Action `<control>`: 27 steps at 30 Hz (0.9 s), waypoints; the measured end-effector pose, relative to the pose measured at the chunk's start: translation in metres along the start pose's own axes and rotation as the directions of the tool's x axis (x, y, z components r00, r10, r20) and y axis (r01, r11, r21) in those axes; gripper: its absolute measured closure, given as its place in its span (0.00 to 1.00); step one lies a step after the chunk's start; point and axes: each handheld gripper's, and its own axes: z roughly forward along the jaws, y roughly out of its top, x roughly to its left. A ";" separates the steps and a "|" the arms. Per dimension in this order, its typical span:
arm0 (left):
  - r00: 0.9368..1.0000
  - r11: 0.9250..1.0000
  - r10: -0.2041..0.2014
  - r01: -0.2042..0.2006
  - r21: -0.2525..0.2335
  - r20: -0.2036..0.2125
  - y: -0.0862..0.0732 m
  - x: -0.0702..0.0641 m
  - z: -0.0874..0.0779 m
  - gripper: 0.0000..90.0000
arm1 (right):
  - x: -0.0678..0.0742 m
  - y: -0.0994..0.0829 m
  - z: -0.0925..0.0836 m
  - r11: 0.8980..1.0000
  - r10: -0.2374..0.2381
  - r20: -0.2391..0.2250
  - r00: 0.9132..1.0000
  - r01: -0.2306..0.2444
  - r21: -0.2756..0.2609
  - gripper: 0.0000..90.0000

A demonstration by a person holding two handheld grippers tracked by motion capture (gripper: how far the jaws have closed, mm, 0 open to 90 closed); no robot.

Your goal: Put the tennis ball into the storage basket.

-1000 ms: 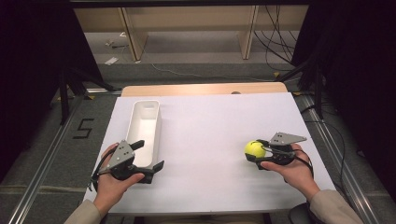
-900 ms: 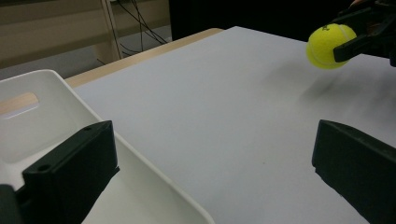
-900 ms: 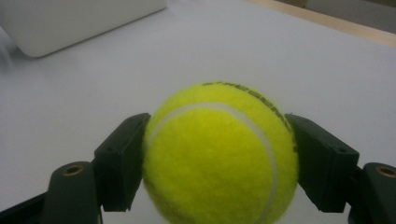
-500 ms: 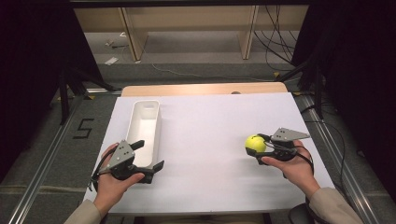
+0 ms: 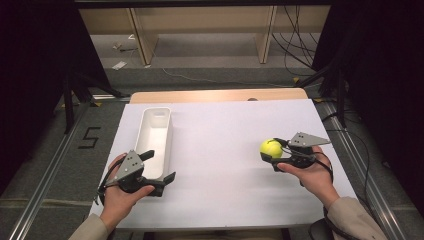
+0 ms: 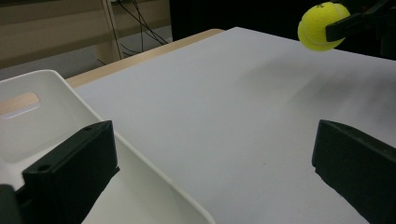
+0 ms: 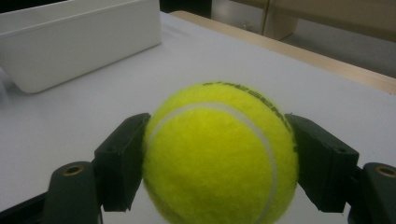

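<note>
- Tennis ball (image 5: pixel 271 148): bright yellow felt, pale curved seam, dark lettering along its top.
- It sits at about 3 o'clock on the white tabletop (image 5: pixel 225 140).
- Right gripper (image 5: pixel 278 152): fingers (image 7: pixel 122 158) pinch the ball from both sides.
- Left gripper (image 5: pixel 161 166) at 8 o'clock: fingers (image 6: pixel 70 172) spread wide, straddling the near wall of the white bin (image 5: pixel 155 140), holding nothing.

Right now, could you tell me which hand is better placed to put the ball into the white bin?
Right, probably: the right gripper already clamps the tennis ball, clear of the table. The left gripper is open, straddling the white bin's near wall.
</note>
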 end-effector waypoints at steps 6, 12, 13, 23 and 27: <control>1.000 1.000 -0.002 0.002 -0.003 0.002 0.000 0.000 0.000 0.00 | 0.002 0.005 0.004 1.000 -0.011 -0.003 1.000 0.011 -0.015 0.30; 1.000 1.000 0.003 -0.003 -0.003 0.002 0.000 0.000 0.000 0.00 | 0.005 0.009 0.009 1.000 -0.008 -0.011 1.000 0.008 -0.019 0.30; 1.000 1.000 0.003 -0.003 -0.004 0.002 0.000 0.000 0.000 0.00 | 0.005 0.010 0.010 1.000 -0.012 -0.009 1.000 0.012 -0.022 0.30; 1.000 1.000 0.005 -0.005 -0.004 0.001 0.000 0.000 0.000 0.00 | 0.008 0.015 0.014 0.999 -0.021 -0.016 1.000 0.020 -0.045 0.30; 1.000 1.000 0.005 -0.005 -0.005 0.001 0.000 0.000 -0.001 0.00 | 0.009 0.016 0.016 0.999 -0.020 -0.017 1.000 0.020 -0.042 0.30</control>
